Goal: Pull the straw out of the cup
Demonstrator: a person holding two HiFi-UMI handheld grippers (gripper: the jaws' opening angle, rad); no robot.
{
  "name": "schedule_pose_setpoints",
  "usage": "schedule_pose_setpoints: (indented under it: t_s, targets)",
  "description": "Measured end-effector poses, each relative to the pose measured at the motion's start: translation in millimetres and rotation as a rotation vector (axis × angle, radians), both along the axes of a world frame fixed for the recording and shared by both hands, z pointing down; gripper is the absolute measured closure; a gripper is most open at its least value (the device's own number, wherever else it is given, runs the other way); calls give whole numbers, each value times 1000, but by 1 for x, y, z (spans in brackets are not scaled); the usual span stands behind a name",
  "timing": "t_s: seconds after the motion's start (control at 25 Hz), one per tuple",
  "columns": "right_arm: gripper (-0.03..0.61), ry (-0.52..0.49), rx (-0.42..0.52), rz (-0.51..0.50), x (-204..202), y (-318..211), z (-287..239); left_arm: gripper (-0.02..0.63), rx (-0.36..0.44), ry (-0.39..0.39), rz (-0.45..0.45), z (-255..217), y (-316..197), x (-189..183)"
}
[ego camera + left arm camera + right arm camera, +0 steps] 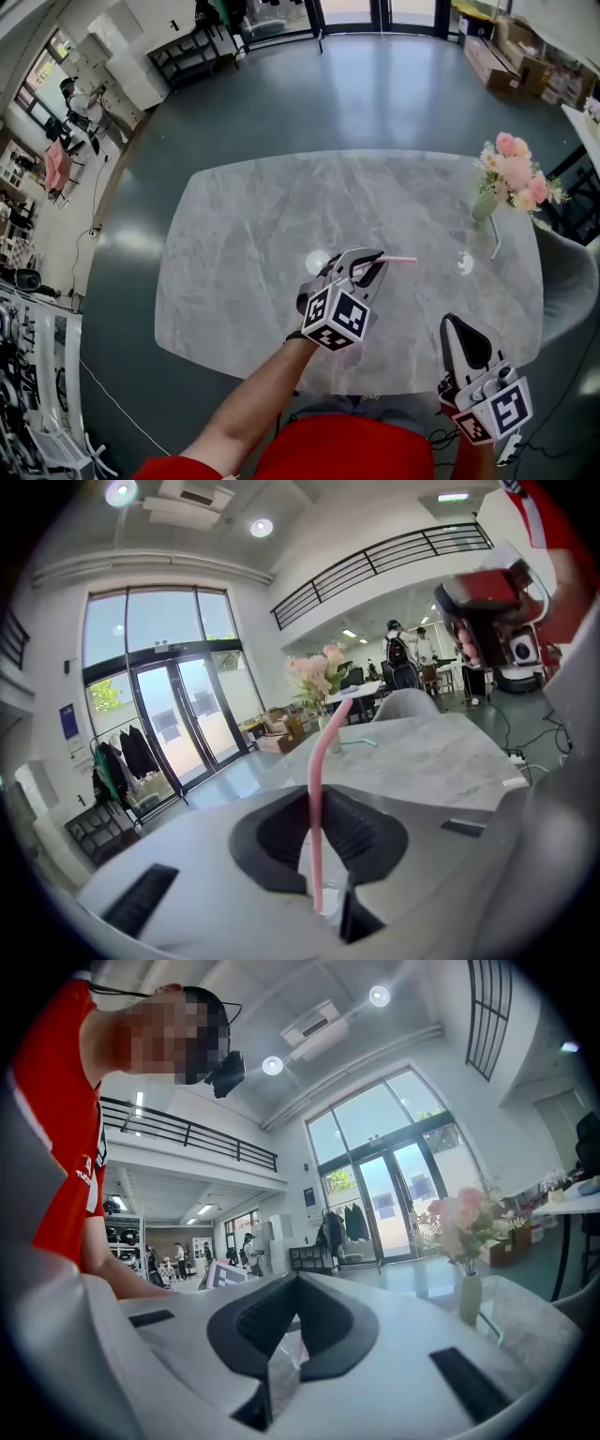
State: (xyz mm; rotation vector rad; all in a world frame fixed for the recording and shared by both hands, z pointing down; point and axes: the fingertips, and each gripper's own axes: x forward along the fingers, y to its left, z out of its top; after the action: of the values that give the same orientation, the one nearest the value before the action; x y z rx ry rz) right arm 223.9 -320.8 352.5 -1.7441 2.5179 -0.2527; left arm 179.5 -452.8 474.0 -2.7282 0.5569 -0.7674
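Observation:
My left gripper (pixel 367 265) hovers over the middle of the grey marble table (pixel 244 234) and is shut on a pink straw (pixel 398 260), whose free end points right. In the left gripper view the straw (pixel 316 799) rises between the black pads (pixel 367 834) and bends at its top. My right gripper (pixel 462 330) hangs over the table's near right edge with its jaws together. In the right gripper view a bit of clear crinkled material shows in the slit of that gripper (pixel 292 1330); what it is I cannot tell. No cup shows in any view.
A vase of pink flowers (pixel 511 178) stands at the table's far right corner, with a thin green stem (pixel 494 239) on the table beside it. A grey chair (pixel 567 281) sits past the right edge. Shelves and boxes line the room's walls.

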Motion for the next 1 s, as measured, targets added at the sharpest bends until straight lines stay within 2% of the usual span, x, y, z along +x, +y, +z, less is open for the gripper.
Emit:
schedule_pose_setpoints:
  t_s: [0.28,0.4,0.6,0.72,1.0]
  targets:
    - [571,-5,17,-23,-7,-5,-4,566,-8,304,-109,-78,-5,-35]
    - [571,0,26,-42,-14,-6,-7,566,-6,399,-148,-109,-4,-55]
    - [571,6,50,-75,-25,-10,-13,566,-40,530,-228,-143,5,-87]
    - [571,9,69,-94,-35,-10,-23,566,-24,604,-252,-162,15,-108]
    - [571,3,108,-134,-53,-8,-36,566,-29,703,-269,-183,52,-136]
